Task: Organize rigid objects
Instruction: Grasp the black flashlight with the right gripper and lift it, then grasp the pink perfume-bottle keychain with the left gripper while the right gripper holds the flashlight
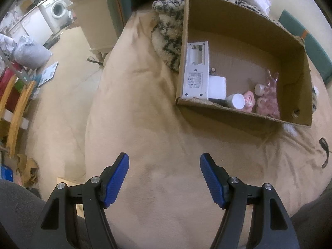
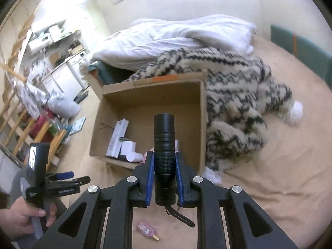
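Observation:
An open cardboard box [image 1: 249, 31] [image 2: 116, 103] rests on the beige bed. Inside it lie a white device [image 1: 196, 72] [image 2: 117, 137], a white cup [image 1: 237, 101], a second small cup [image 1: 260, 88] and pink items [image 1: 267, 99]. My right gripper [image 2: 165, 155] is shut on a black flashlight [image 2: 165, 145], held above the bed in front of the box, its wrist strap hanging below. My left gripper [image 1: 164, 158] [image 2: 66, 176] is open over bare sheet, nothing between its blue pads [image 1: 116, 180]. A pink tag with a gold clip [image 2: 146, 230] lies on the sheet below the right gripper.
A black-and-cream patterned blanket [image 2: 234, 108] and white duvet [image 2: 186, 37] crowd the box's far and right sides. A black cord [image 1: 323, 151] lies on the sheet at right. Beyond the bed's left edge are carpet, a washing machine [image 1: 57, 10], bags and wooden frames [image 1: 14, 112].

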Tool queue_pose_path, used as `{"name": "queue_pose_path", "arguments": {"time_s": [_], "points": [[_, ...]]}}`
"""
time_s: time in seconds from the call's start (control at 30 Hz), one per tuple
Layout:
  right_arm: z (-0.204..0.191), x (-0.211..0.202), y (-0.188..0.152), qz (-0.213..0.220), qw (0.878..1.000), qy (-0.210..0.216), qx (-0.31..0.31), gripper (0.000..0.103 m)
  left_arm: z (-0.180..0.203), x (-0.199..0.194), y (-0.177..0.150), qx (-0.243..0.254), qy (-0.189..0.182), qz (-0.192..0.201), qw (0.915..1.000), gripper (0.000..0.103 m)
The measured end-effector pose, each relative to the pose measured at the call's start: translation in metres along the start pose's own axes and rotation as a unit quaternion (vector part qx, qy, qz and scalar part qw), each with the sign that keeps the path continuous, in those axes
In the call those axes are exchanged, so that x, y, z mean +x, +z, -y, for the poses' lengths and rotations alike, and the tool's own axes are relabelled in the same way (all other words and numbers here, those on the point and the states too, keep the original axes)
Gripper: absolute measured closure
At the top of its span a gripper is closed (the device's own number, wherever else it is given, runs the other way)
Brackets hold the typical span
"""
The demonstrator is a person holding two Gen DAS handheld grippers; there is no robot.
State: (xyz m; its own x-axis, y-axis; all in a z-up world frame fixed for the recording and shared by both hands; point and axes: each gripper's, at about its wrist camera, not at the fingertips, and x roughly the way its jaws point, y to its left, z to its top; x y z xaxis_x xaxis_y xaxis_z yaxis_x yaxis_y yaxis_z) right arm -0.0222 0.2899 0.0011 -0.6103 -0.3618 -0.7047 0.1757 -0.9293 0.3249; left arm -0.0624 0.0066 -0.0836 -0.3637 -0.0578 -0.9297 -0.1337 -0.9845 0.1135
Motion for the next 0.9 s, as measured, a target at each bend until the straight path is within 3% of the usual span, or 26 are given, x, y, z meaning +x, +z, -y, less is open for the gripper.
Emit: {"name": "queue_pose_path", "arguments": {"time_s": [0.13,0.53,0.63,0.73,0.9], "points": [[0.012,0.006,0.004,0.009,0.999,0.009,0.035,0.083,0.002,0.003,-0.002,0.008,0.009,-0.002,0.9999,0.035],[0.019,0.007,0.004,0.011,0.998,0.021,0.06,0.083,0.036,0.008,-0.008,0.069,0.005,-0.025,0.9973,0.035],[0.025,0.011,0.004,0.003,0.997,0.02,0.071,0.083,0.057,0.013,-0.011,0.078,-0.021,-0.056,0.9952,0.035],[0.031,0.013,0.003,-0.004,0.996,0.02,0.082,0.083,0.085,0.023,-0.012,0.1,-0.071,-0.119,0.9853,0.035],[0.041,0.012,0.003,-0.005,0.994,0.029,0.105,0.083,0.132,0.034,-0.02,0.133,-0.073,-0.18,0.9719,0.035]]}}
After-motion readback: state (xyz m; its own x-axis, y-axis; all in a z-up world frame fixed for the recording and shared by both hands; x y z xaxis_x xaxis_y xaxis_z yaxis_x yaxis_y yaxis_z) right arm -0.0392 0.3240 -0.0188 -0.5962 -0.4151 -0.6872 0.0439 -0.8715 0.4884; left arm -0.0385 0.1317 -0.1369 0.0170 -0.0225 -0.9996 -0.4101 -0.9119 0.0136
